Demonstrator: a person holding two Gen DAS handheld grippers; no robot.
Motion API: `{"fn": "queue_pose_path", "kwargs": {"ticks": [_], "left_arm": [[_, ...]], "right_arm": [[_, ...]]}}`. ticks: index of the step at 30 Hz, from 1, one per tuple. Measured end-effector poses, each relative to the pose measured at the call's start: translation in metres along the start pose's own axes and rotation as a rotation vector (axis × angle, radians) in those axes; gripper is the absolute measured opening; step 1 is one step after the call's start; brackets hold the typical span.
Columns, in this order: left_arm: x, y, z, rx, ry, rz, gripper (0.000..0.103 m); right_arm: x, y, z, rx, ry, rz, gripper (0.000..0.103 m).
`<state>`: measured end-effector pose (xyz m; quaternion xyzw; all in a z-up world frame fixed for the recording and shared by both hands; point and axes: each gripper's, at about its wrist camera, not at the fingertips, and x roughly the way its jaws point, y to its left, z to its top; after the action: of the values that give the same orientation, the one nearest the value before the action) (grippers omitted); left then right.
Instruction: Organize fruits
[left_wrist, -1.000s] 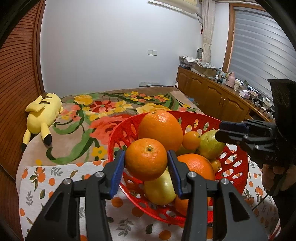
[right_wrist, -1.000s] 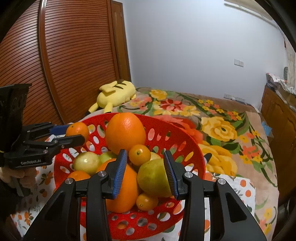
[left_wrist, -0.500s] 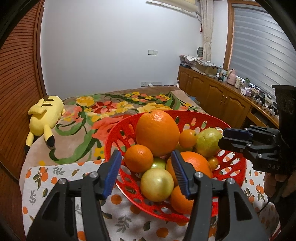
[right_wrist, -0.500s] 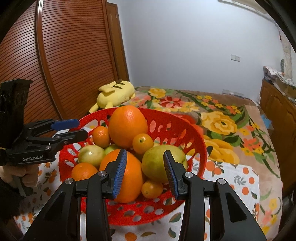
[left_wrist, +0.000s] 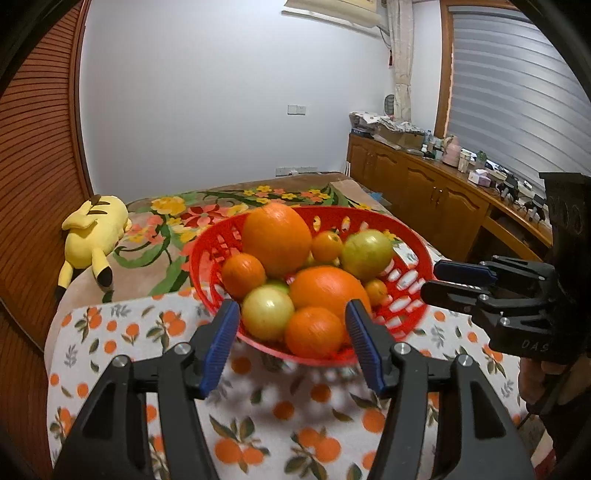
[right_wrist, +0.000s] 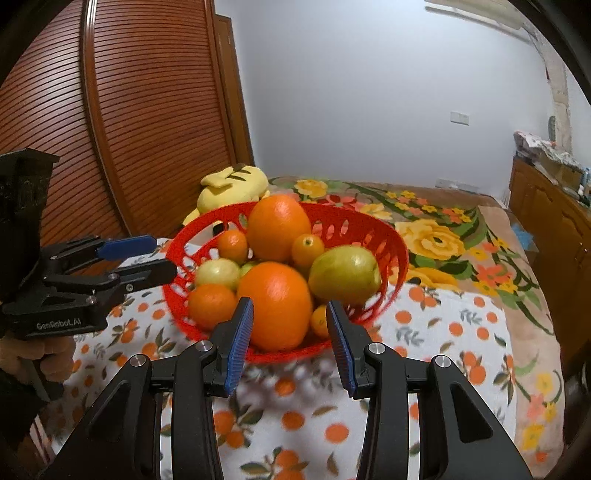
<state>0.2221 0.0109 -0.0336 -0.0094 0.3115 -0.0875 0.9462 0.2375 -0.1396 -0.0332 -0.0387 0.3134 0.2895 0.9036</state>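
Both grippers have drawn back from the red basket (left_wrist: 410, 284) since the earlier frames, and the small mandarin (left_wrist: 243, 275) that the left gripper (left_wrist: 291, 343) pinched a second ago now lies in the basket's left side, against the biggest orange (left_wrist: 277, 238). The left jaws have just been opening and now stand spread, short of the basket's near rim, with nothing between the blue pads.

Beyond the basket a bed with a flowered blanket (right_wrist: 436, 236) fills the far ground, and a cloth printed with oranges (right_wrist: 443, 332) covers the near surface where the basket stands. A yellow plush toy (left_wrist: 92, 229) lies on the far left of the blanket, beside the slatted wooden doors. A wooden cabinet (left_wrist: 424, 192) cluttered with small items runs along the right wall under a window blind.

Inside the basket, a second large orange (right_wrist: 279, 302) sits at the near middle, a green pear-like fruit (right_wrist: 343, 273) to its right, a pale green-yellow fruit (left_wrist: 267, 312) on the near left, another mandarin (left_wrist: 314, 332) at the near rim, and small kumquat-sized fruits among them.

The right gripper (right_wrist: 290, 343) is held before the basket's near rim, jaws a modest gap apart, pads touching nothing. In each view the other gripper appears from the side with a hand (right_wrist: 44, 354) on its handle.
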Motion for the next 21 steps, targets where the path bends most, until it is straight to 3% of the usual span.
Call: {"fn": "queue_pose_path", "kwargs": {"ticks": [6,13,21], "left_arm": [[-0.014,-0.013,-0.025,0.003,0.009,0.022,0.061],[-0.031,-0.024,-0.058,-0.022,-0.01,0.037,0.07],[-0.054,-0.033,-0.072,-0.038,-0.032,0.061,0.07]], "right_arm": [[-0.013,0.006,-0.023,0.019,0.003,-0.013,0.042],[-0.037,0.011,-0.045,0.034,-0.045,-0.033,0.048],[-0.07,0.017,-0.056,0.039,-0.101,-0.086,0.053]]}}
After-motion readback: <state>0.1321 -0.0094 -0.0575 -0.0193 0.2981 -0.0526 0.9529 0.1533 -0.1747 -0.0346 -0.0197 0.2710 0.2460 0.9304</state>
